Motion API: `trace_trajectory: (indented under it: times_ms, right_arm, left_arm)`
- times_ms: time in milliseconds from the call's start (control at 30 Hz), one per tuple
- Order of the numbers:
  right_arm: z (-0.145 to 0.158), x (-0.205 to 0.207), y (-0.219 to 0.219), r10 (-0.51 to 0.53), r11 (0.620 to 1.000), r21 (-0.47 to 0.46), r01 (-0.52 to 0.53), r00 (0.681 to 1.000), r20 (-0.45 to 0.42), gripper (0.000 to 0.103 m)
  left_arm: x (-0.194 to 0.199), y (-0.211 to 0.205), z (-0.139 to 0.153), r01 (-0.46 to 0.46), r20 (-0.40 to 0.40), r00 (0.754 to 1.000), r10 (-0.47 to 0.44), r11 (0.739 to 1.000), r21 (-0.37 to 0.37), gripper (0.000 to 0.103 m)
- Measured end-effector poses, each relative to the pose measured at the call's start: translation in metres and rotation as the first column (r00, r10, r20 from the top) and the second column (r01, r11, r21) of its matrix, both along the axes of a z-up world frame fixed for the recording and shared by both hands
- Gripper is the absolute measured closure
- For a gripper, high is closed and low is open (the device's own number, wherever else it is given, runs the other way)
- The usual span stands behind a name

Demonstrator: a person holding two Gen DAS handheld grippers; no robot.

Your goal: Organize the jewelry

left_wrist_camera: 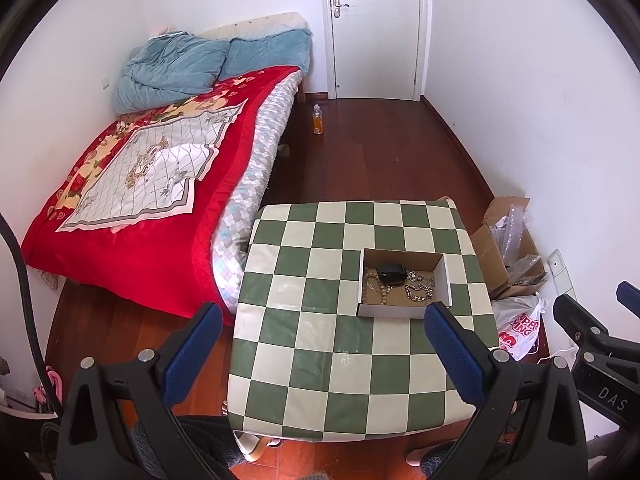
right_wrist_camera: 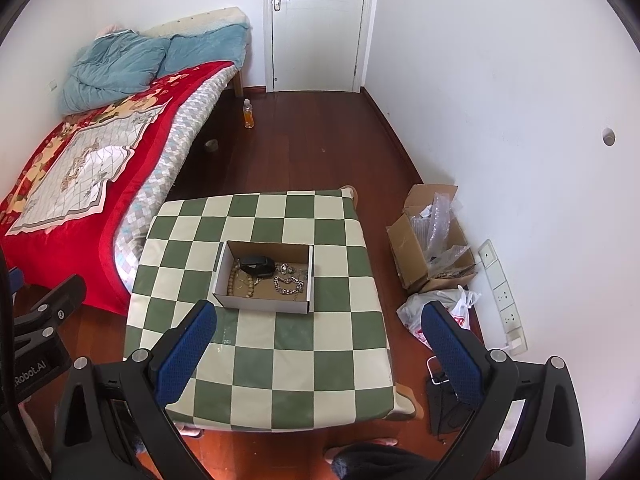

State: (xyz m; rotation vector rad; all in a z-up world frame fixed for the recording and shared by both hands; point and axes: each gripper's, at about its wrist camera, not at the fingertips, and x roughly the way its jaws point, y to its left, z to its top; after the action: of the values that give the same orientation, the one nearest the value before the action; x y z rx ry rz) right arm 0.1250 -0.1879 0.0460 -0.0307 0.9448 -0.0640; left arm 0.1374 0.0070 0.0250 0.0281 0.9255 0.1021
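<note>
Straight ahead of both grippers, on the green-and-cream checkered table (right_wrist_camera: 280, 360), sits one shallow cardboard box (right_wrist_camera: 264, 304) holding the jewelry. The left gripper (left_wrist_camera: 322, 354) hangs above the table's near half with its fingers spread wide and nothing between them; the box lies just beyond its right fingertip. The right gripper (right_wrist_camera: 320, 350) is likewise spread and empty, the box just past its left fingertip.

Nothing is gripped, so the sorting looks to be at its start or between picks. The next move would call for lowering one gripper into the box and pinching a single piece without snagging its neighbours.

Inside I count one black case (right_wrist_camera: 258, 265), one silver chain (right_wrist_camera: 289, 283), one string of tan beads (right_wrist_camera: 234, 280), and a small tangle of finer pieces I cannot separate.
</note>
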Motion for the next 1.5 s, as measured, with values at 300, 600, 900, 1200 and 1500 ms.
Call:
trace_trajectory:
  times_ms: [300, 600, 900, 1200, 1500]
  right_arm:
    - [0.001, -0.002, -0.002, -0.001, 1.000, -0.002, 0.001, 1.000, 0.004, 0.000]
    - [0.004, -0.006, -0.002, -0.007, 1.000, 0.003, 0.007, 1.000, 0.011, 0.000]
    - [0.004, -0.009, -0.001, -0.006, 1.000, 0.007, 0.006, 1.000, 0.011, 0.000]
    - [0.006, -0.012, 0.000, -0.013, 1.000, 0.011, 0.013, 1.000, 0.014, 0.000]
    - [0.009, -0.013, 0.000, -0.014, 1.000, 0.010, 0.013, 1.000, 0.017, 0.000]
  left_arm:
    - [-0.002, -0.002, 0.001, 0.004, 0.009, 1.000, -0.004, 1.000, 0.006, 0.000]
    - [-0.003, -0.004, 0.003, 0.005, 0.019, 1.000, -0.005, 1.000, 0.007, 0.000]
    - [-0.005, -0.002, 0.005, -0.007, 0.032, 0.999, 0.007, 1.000, 0.020, 0.000]
    - [-0.007, -0.003, 0.005, -0.004, 0.033, 0.999, 0.003, 1.000, 0.015, 0.000]
    - [-0.010, -0.003, 0.008, -0.001, 0.038, 0.999, 0.000, 1.000, 0.019, 0.000]
